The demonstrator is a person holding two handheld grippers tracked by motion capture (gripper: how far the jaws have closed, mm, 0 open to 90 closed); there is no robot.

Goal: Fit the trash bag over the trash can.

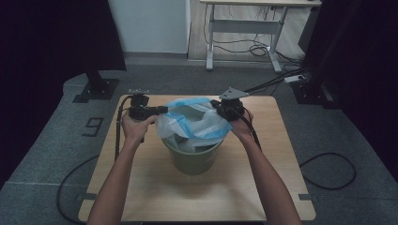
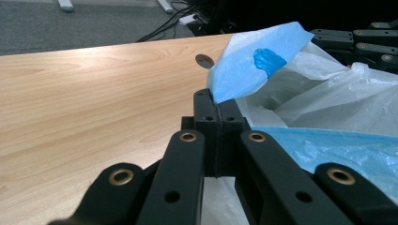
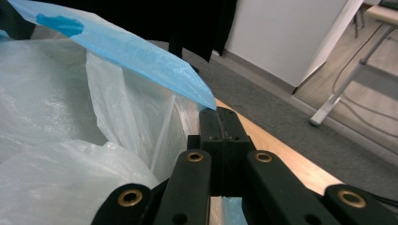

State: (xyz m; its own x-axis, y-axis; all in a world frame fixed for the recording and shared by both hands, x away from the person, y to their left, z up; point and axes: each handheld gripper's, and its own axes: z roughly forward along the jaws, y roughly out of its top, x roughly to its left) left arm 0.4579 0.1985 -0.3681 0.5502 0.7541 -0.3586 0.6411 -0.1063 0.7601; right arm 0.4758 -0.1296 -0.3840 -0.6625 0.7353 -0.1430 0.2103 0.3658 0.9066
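Near edge of the wooden table [image 1: 155, 197]: pale laminate with a light grain, rounded corners, bare here; the person's two forearms cross it from below. No brand or label is legible on any object. The only readable mark is a grey "9" [image 1: 94, 125] on the carpet off the table's left edge.

Centre of the table: a round olive-green bin [image 1: 193, 159], smooth plastic, tapering toward its base, standing upright. A thin plastic bag [image 1: 197, 123] sits in its mouth — translucent white film, crinkled, with a blue band along the rim. The bag billows above the bin rim and is spread out between the two grippers.

Left gripper [image 1: 149, 111], held in the left hand [image 1: 135, 127] toward the far-left part of the table: in the left gripper view its black jaws are pressed together, clamped on a blue-edged corner of the bag. That corner carries a darker blue patch. A small round grommet [image 2: 204, 60] sits in the tabletop beyond.

Right gripper [image 1: 220, 107], held in the right hand [image 1: 241, 125] at the far-right side of the bin: jaws likewise closed, pinching the blue rim — the film folds up from the jaw tips to a point. A grey triangular plate tops this gripper.

Beyond the far edge: grey carpet, loose black cables [image 1: 328, 171], a white desk frame [image 1: 244, 28].
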